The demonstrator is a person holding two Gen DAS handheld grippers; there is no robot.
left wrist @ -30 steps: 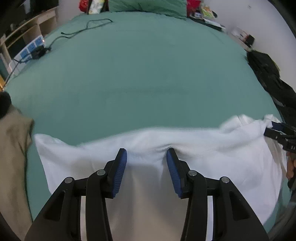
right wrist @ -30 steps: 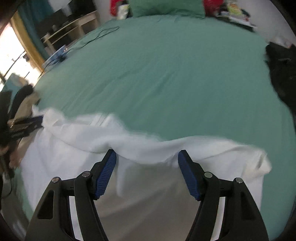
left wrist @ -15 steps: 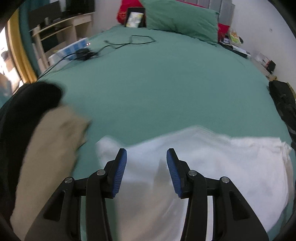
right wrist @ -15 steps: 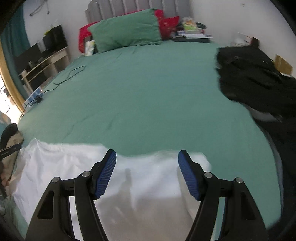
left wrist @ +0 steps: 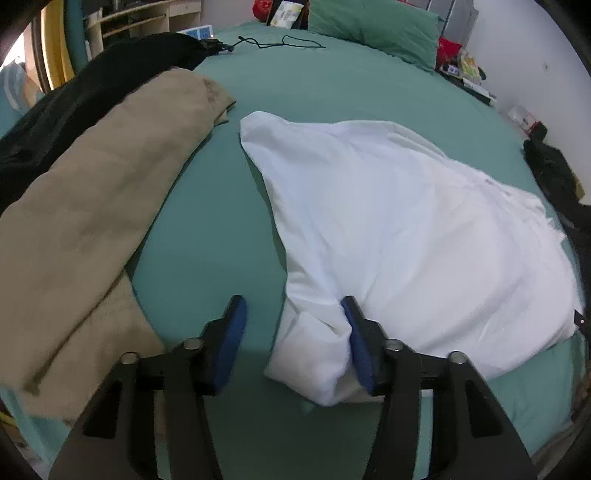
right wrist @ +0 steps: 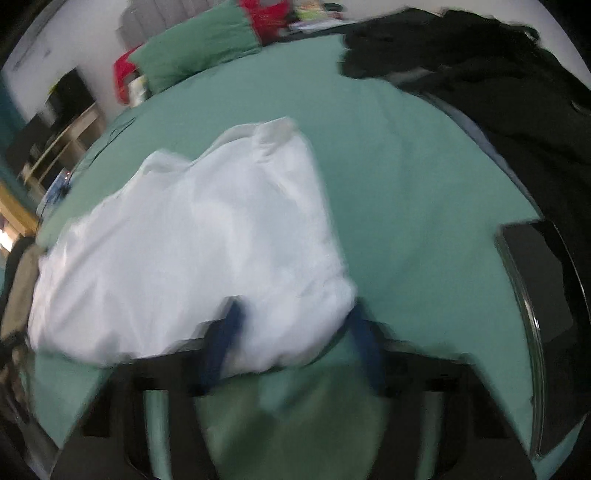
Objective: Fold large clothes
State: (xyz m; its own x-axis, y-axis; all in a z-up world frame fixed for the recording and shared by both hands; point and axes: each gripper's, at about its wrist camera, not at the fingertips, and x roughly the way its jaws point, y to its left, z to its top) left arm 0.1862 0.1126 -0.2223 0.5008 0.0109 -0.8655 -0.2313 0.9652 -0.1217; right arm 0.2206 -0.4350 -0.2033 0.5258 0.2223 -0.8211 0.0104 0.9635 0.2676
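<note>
A large white garment lies bunched on the green bed sheet. In the left wrist view its near left corner sits between the fingers of my left gripper. The cloth touches the right pad, a gap remains at the left pad, and the jaws are closing. The right wrist view is blurred. There the white garment has its near right corner between the fingers of my right gripper. Those jaws stand apart and are closing around the cloth.
A tan garment and a black one lie along the bed's left side. More black clothes are heaped at the right, with a dark flat slab beside them. A green pillow and a black cable lie at the far end.
The white garment was drawn across the bed and now lies settled. The left view has swung left onto its left corner, the right view right onto its right corner. The right fingers stand slightly narrower.
</note>
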